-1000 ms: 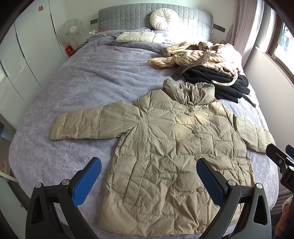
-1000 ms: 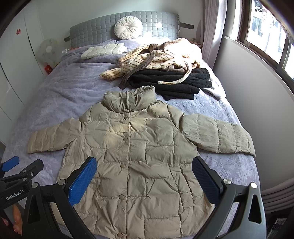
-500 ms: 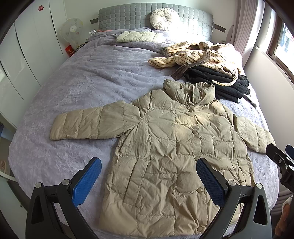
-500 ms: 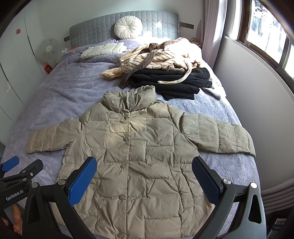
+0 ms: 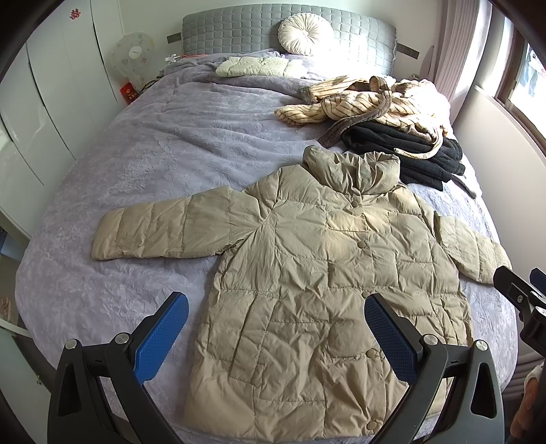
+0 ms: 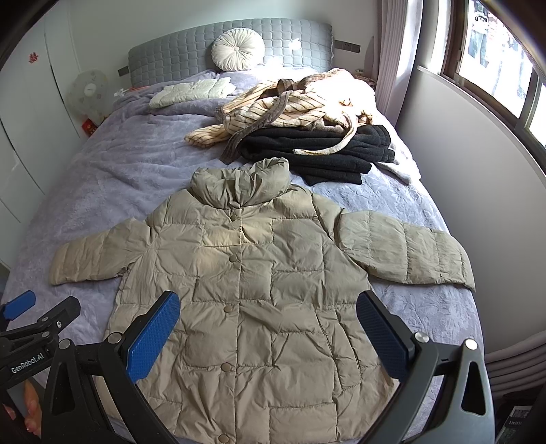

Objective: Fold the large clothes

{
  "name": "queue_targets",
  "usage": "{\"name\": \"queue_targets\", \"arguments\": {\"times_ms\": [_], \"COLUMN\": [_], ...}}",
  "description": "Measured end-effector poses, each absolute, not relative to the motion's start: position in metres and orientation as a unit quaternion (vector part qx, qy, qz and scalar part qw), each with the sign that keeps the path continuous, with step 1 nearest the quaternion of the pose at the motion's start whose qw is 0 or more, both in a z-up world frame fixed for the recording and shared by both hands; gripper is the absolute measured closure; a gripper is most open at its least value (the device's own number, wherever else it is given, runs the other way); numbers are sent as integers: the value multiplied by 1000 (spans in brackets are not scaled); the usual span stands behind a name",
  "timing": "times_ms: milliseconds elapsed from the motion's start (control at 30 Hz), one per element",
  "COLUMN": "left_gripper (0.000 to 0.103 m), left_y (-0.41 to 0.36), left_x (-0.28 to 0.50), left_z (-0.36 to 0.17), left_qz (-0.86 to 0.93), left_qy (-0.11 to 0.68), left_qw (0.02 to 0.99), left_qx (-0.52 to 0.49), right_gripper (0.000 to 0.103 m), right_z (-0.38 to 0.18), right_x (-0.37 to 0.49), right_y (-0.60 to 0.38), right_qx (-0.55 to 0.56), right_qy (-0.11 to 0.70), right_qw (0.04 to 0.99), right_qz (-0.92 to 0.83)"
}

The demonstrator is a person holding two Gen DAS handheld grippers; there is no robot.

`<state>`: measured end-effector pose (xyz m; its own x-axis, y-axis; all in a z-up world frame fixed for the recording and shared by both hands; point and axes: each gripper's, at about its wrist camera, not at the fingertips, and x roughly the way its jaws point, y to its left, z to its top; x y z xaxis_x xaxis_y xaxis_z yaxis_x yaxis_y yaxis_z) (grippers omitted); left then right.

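**A:** Since the beige puffer jacket [image 5: 317, 273] lies face up and spread flat on the bed [image 5: 163, 164], buttons done up and both sleeves out to the sides, how do you reckon it handles?

**B:** Light for its bulk, I'd judge. Soft and springy, so any fold will want to puff back open. The shell looks smooth and a bit slick, so a shallow pinch could slide off.

**A:** Where would you take hold, then?

**B:** At a sleeve cuff or along a side seam near the hem, biting through both layers. The left sleeve [image 5: 160, 229] stretches away from the jacket's body towards the wardrobe side; the right sleeve [image 6: 406, 252] lies out towards the window wall.

**A:** And the grippers?

**B:** The left gripper [image 5: 276, 336] hangs above the jacket's hem with its blue pads spread wide, nothing between them. The right gripper [image 6: 268, 334] is likewise wide apart and empty, over the lower front of the jacket. Neither touches the cloth.

**A:** Any containers to mind?

**B:** None that I can see, no basket or box. Beyond the jacket's collar a striped robe [image 6: 273, 106] is heaped on a folded black garment [image 6: 317, 147], and the collar nearly meets that black one. Further beyond, towards the headboard [image 5: 239, 30], sit a pale folded piece [image 5: 252, 66] and a round cushion [image 5: 305, 34].

**A:** So folding hasn't begun?

**B:** By the look of it, no.
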<state>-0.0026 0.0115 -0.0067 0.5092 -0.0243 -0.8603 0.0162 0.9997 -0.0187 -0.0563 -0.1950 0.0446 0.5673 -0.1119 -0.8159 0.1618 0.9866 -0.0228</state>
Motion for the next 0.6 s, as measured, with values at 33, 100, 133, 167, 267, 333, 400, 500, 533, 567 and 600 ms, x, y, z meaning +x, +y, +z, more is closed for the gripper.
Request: {"name": "queue_targets", "arguments": {"times_ms": [33,100,133,167,267,333,400,500,533,567,600], "left_gripper": [0,0,0,0,0,0,0,0,0,0,0], "left_y": [11,12,12,12,11,12,12,12,12,11,12], "left_x": [-3,-2,-2,-2,-2,-2,-2,-2,-2,-2,-1], "left_z": [-7,-7,-7,-7,-7,-7,-7,-7,-7,-7,-7], "left_qz": [-12,-11,-11,-11,-11,-11,-11,-12,-12,-12,-13], "left_qy": [495,495,495,495,496,496,496,496,497,497,497], "left_qw": [869,869,869,869,868,868,868,868,868,868,867], "left_qx": [-4,-4,-4,-4,-4,-5,-5,-4,-4,-4,-3], "right_gripper": [0,0,0,0,0,0,0,0,0,0,0], "right_z": [45,45,44,44,44,44,44,44,44,43,43], "right_x": [-56,-56,-56,-56,-56,-56,-55,-55,-55,-55,-55], "right_y": [-195,-195,-195,-195,-194,-194,-194,-193,-193,-193,-193], "right_qx": [27,27,27,27,27,27,26,27,27,27,27], "right_qy": [459,459,459,459,459,459,459,460,460,460,460], "right_qw": [885,885,885,885,884,884,884,884,884,884,884], "right_qz": [-77,-77,-78,-78,-77,-77,-78,-78,-78,-78,-78]}}
